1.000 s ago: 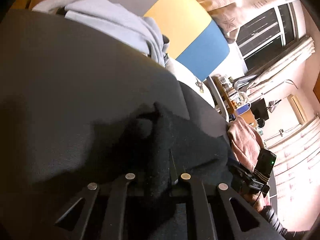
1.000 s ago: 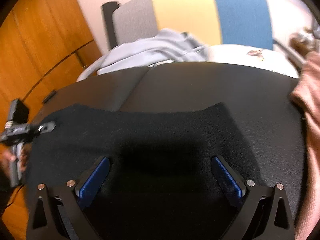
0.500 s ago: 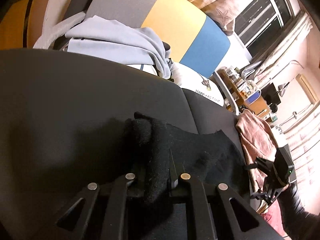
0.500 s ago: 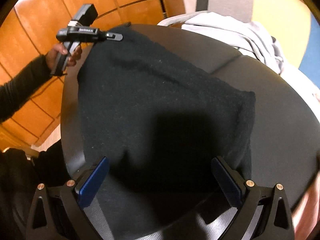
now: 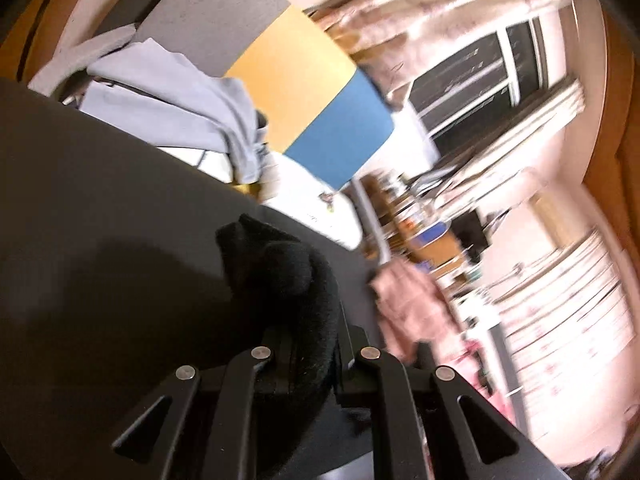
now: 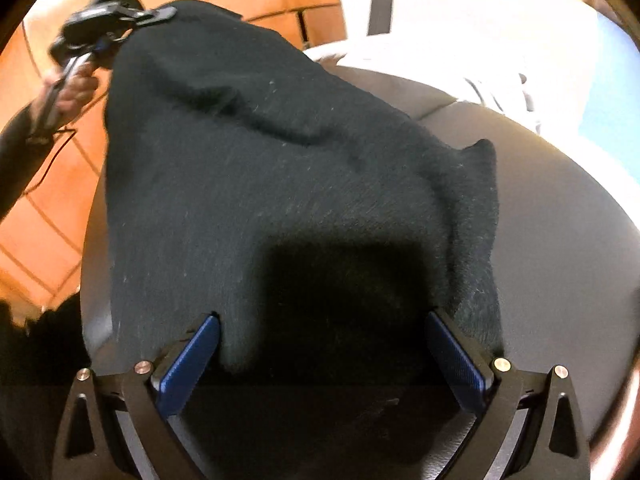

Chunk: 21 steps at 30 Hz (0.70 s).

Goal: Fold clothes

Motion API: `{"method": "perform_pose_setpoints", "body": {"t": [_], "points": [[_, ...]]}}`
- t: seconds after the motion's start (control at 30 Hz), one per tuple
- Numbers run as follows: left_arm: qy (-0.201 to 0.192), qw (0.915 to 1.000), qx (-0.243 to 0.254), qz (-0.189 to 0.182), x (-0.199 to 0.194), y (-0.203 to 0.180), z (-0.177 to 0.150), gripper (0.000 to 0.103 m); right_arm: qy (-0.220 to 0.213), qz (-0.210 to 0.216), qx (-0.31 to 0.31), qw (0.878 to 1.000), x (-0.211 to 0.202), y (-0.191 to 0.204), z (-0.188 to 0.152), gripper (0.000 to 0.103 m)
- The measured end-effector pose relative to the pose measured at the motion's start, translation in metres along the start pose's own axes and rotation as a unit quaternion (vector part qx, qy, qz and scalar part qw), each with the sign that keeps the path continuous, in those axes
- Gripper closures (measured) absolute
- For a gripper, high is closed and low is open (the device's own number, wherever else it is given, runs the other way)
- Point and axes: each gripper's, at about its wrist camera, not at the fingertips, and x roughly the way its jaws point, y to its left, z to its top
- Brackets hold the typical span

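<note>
The left gripper [image 5: 312, 344] has its jaws clenched on a corner of the black cloth [image 6: 280, 184], lifting it off the dark table [image 6: 560, 240]. The right gripper [image 6: 320, 356] has its jaws wide apart, low over the cloth.

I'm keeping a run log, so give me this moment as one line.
left gripper: shut on black garment corner, lifted | right gripper: open over garment | surface: dark round table
</note>
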Motion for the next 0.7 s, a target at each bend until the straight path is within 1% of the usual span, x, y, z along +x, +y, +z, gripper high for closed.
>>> {"method": "perform_pose_setpoints", "body": {"t": [0.03,0.1,0.17,0.23,0.33,0.43,0.6,0.7], "points": [[-0.004,0.9999,-0.010,-0.010,0.003,-0.008,-0.001,0.093,-0.008,-0.003,0.003,1.000,-0.001,0.001,-0.002,0.000],[-0.007,0.9995,-0.023,-0.018,0.014,-0.021,-0.003,0.093,-0.025,-0.006,0.011,1.000,-0.002,0.000,-0.007,0.000],[-0.007,0.9989,-0.038,-0.026,0.029,-0.036,-0.006,0.093,-0.033,-0.003,0.019,0.999,-0.004,-0.001,-0.009,0.000],[-0.002,0.9983,-0.051,-0.030,0.048,-0.049,-0.010,0.093,-0.040,-0.002,0.024,0.999,-0.005,-0.002,-0.012,0.000],[0.013,0.9982,-0.054,-0.023,0.083,-0.070,-0.020,0.093,-0.046,-0.001,0.024,0.999,-0.006,-0.001,-0.013,0.000],[0.043,0.9973,-0.058,-0.015,0.130,-0.083,-0.035,0.093,-0.052,0.003,0.026,0.998,-0.007,-0.002,-0.012,0.000],[0.093,0.9908,-0.095,-0.026,0.197,-0.085,-0.064,0.093,-0.064,0.021,0.039,0.997,-0.012,-0.009,-0.011,0.000],[0.117,0.9873,-0.107,-0.015,0.228,-0.081,-0.080,0.093,-0.067,0.026,0.043,0.996,-0.011,-0.011,-0.011,0.000]]}}
